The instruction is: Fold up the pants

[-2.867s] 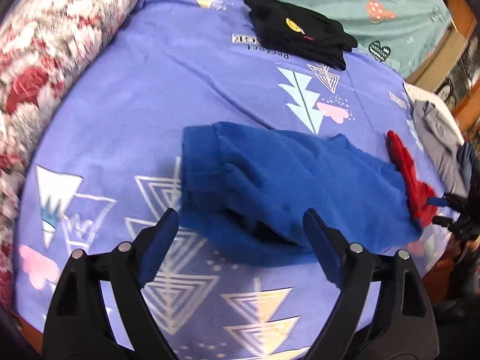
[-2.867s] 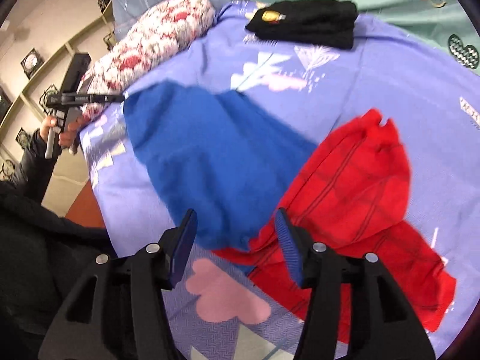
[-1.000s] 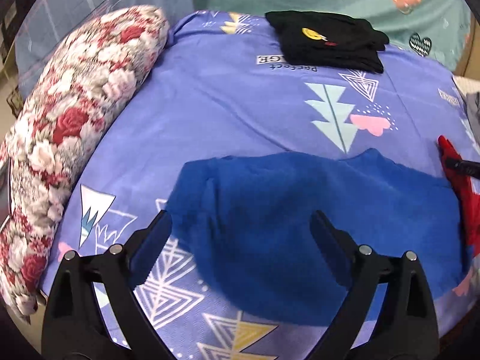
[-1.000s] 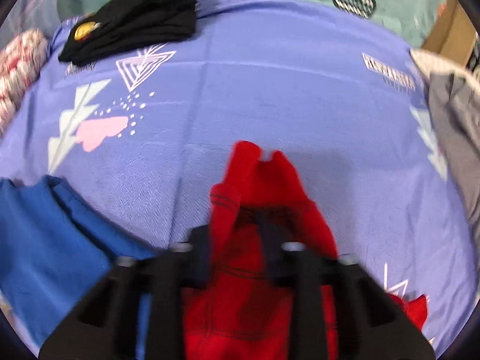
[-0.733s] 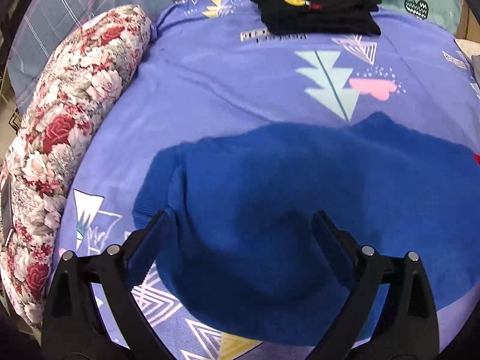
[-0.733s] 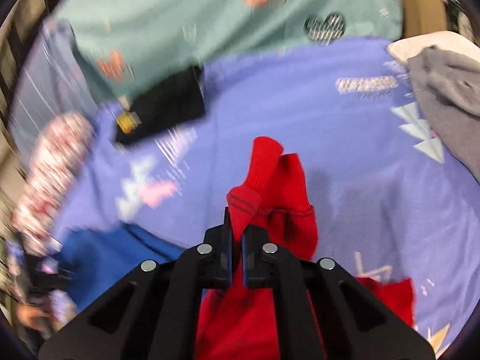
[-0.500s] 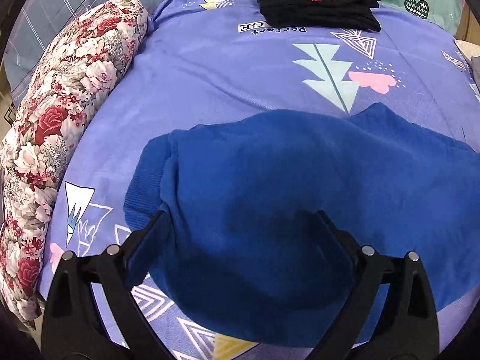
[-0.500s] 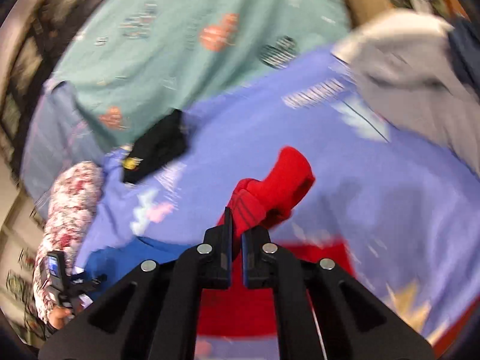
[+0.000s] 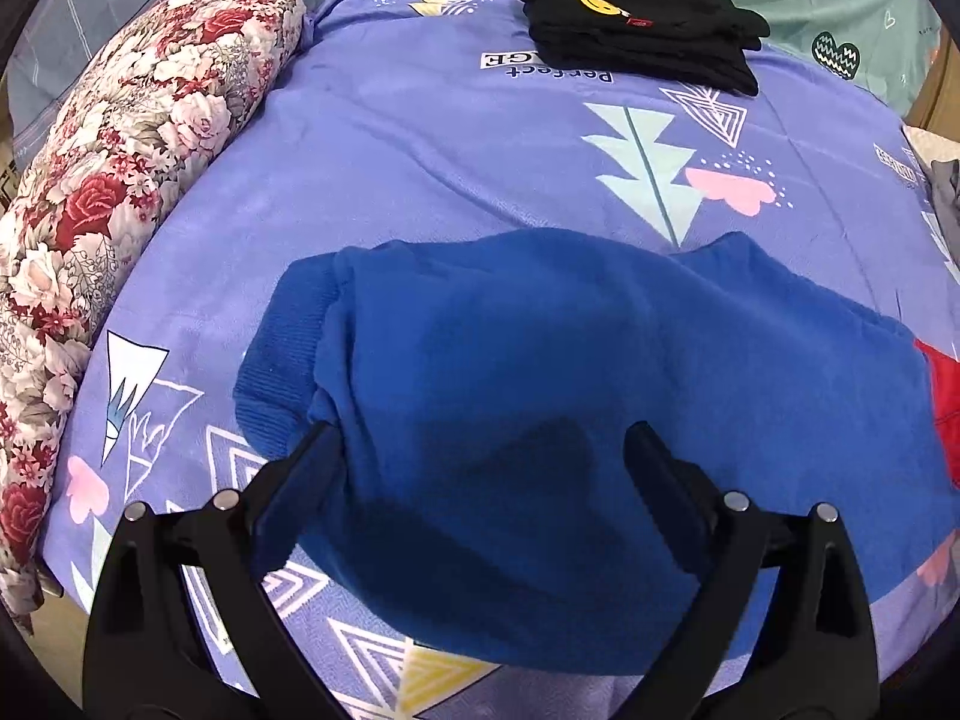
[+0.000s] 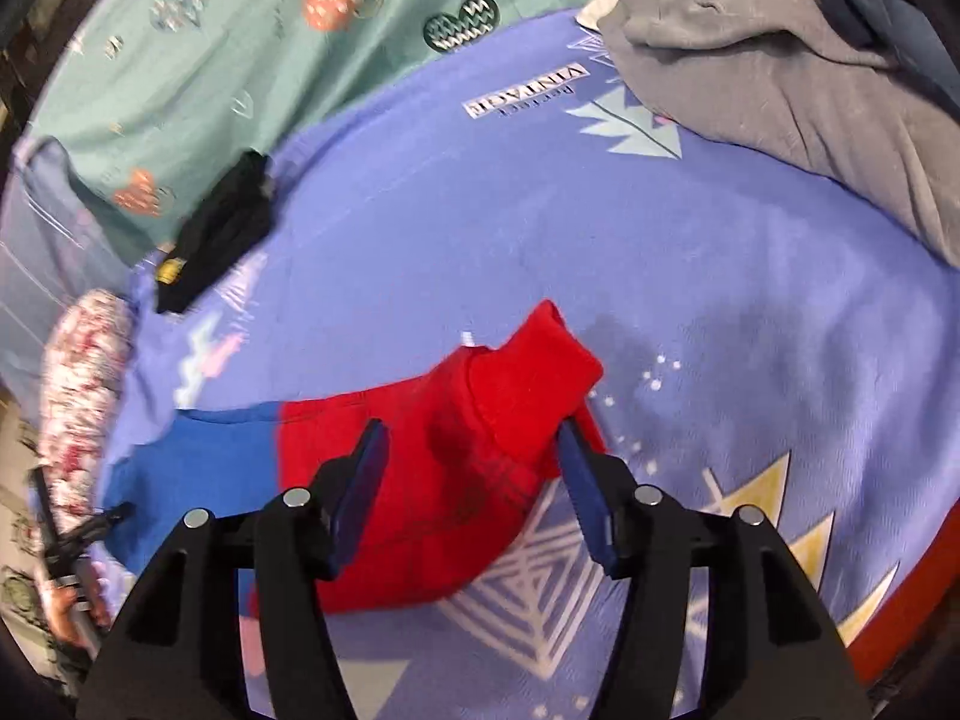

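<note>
A purple printed bedspread lies under both tools. The blue-and-red pants spread across it, the blue part directly beneath the left gripper, which tilts steeply downward with jaws wide and empty. The right gripper, also angled down, has just been opening, its jaws loosely flanking the folded red cuff without pressing it.

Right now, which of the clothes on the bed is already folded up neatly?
The black one, at the far edge of the purple sheet. It sits in a tidy stack with a yellow smiley on top; the blue and red ones lie spread out.
</note>
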`<state>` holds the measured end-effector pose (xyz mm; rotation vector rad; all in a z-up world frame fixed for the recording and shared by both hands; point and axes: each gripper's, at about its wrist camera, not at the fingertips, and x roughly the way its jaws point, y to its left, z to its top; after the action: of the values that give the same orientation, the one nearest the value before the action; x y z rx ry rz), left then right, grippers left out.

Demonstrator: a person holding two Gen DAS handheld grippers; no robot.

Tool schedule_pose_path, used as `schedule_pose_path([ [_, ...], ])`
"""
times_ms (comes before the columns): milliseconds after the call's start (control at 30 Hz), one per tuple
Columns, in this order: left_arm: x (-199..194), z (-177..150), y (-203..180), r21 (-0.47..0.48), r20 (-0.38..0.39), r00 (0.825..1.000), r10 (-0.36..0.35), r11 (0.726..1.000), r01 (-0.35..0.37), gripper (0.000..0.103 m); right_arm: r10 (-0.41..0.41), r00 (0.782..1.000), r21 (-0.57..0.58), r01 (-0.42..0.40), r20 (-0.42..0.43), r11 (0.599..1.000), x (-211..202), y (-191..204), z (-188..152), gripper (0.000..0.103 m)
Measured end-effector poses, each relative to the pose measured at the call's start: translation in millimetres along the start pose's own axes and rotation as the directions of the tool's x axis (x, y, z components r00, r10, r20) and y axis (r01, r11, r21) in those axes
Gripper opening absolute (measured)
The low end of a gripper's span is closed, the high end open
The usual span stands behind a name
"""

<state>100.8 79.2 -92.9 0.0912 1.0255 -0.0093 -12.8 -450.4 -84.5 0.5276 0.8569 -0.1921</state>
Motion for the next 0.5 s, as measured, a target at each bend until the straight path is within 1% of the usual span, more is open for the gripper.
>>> schedule_pose_path([
  [33,-0.1,0.0,-0.2,0.002,0.0,1.0,0.003,1.0,-0.003,0.097,-0.022,1.0,0.011,0.022,0.003,1.0,4.6,-2.6,-1.0,0.028],
  [100,-0.2,-0.8,1.4,0.001,0.004,1.0,0.006,1.0,-0.006,0.097,-0.104,0.994,0.006,0.104,0.015,0.995,12.1,-10.2,-1.2,0.029],
  [133,0.5,-1.1,3.0,-0.004,0.002,1.0,-0.001,1.0,0.001,0.097,-0.163,0.987,-0.007,0.163,0.002,0.987,18.9,-10.7,-3.4,0.033],
  [167,1.5,-1.1,4.9,-0.012,-0.003,1.0,-0.009,1.0,0.009,0.097,-0.205,0.979,0.001,0.205,0.003,0.979,19.6,-13.7,-6.1,0.053],
  [200,1.6,-0.6,6.0,-0.015,-0.003,1.0,-0.016,1.0,0.016,0.097,-0.234,0.972,0.018,0.234,0.01,0.972,16.7,-17.8,-7.8,0.066],
  [267,-0.1,0.6,7.8,-0.017,0.004,0.999,-0.032,0.999,0.032,0.097,-0.198,0.98,0.045,0.197,0.016,0.979,5.6,-21.0,-6.5,0.066],
  [300,-1.3,1.4,8.2,-0.018,0.008,0.999,-0.037,0.999,0.037,0.097,-0.195,0.98,0.043,0.193,0.029,0.98,-0.8,-23.2,-6.7,0.066],
  [367,-5.0,3.7,8.8,-0.02,0.016,0.999,-0.051,0.998,0.051,0.097,-0.244,0.965,0.013,0.244,0.098,0.97,-20.8,-13.8,-2.1,0.066],
  [400,-8.7,5.5,8.9,-0.02,0.027,0.998,-0.062,0.998,0.062,0.097,-0.258,0.954,0.009,0.26,0.154,0.966,-34.1,-8.0,1.9,0.067],
  [500,-20.5,10.7,10.3,-0.016,0.073,0.995,-0.071,0.997,0.072,0.097,-0.228,0.945,-0.028,0.241,0.235,0.97,-49.6,11.2,6.6,0.067],
])
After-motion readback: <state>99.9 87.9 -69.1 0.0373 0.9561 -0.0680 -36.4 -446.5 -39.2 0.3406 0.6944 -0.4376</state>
